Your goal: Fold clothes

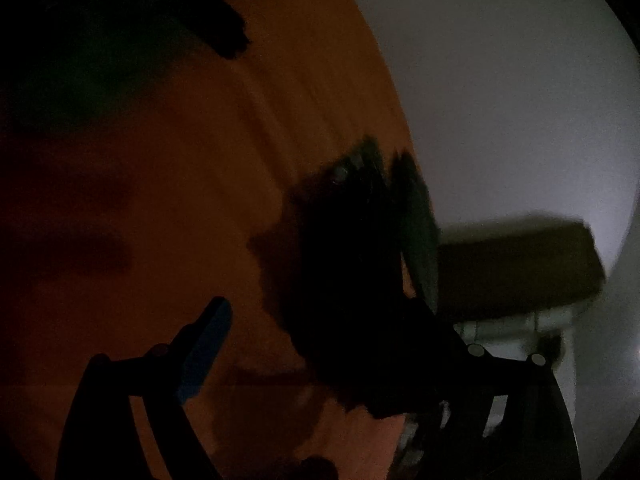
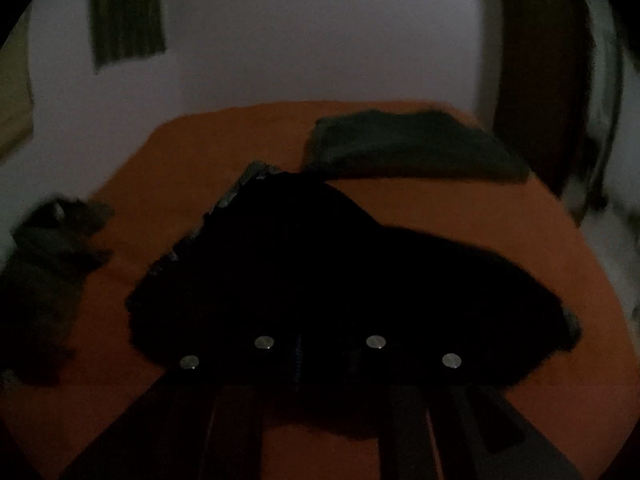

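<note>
From the left wrist, we see our left gripper spread wide over the orange bed sheet, one blue-padded finger bare, the other hidden behind the black garment; we cannot tell whether it grips the cloth. The garment runs lengthwise from the lower frame up toward the bed's edge, a pale-flecked trim at its far end. A dark green cloth lies further up the sheet.

From the right wrist, our right gripper shows its fingers drawn close together on the near edge of the black garment, clenched on it. Here the garment spreads wide, left to right, almost featureless. Only this view shows the folded green cloth behind, a crumpled one at left, and a striped cloth on the wall.
</note>
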A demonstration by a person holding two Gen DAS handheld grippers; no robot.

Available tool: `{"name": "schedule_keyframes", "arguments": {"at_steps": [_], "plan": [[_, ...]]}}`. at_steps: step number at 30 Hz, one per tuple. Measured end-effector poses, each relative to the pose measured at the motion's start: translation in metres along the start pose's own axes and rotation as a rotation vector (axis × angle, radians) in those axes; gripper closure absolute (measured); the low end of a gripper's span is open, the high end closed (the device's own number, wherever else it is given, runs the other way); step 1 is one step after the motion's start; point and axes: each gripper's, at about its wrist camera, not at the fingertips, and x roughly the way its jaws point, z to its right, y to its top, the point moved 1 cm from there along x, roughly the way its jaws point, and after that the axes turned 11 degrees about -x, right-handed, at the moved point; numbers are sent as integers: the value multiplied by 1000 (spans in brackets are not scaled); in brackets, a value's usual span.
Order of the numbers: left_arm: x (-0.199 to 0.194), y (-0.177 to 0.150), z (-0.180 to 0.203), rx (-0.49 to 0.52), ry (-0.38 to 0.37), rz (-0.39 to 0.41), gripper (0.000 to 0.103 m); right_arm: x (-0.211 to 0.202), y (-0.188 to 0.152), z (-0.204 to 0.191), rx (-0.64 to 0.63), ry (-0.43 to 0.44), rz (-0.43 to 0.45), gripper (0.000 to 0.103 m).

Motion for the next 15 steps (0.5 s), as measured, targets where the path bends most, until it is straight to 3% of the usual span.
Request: {"name": "schedule_keyframes", "arguments": {"at_steps": [2, 6, 10, 15], "plan": [[11, -17, 6, 39, 16, -55, 15, -30, -7, 22, 67, 38, -8, 92], [31, -48, 8, 65, 46, -171, 15, -54, -24, 41, 75, 68, -19, 92], [39, -70, 7, 125, 74, -216, 15, -78, -41, 59, 83, 97, -29, 92], [42, -107, 31, 366, 110, -248, 15, -77, -51, 75, 168, 165, -51, 92]]}}
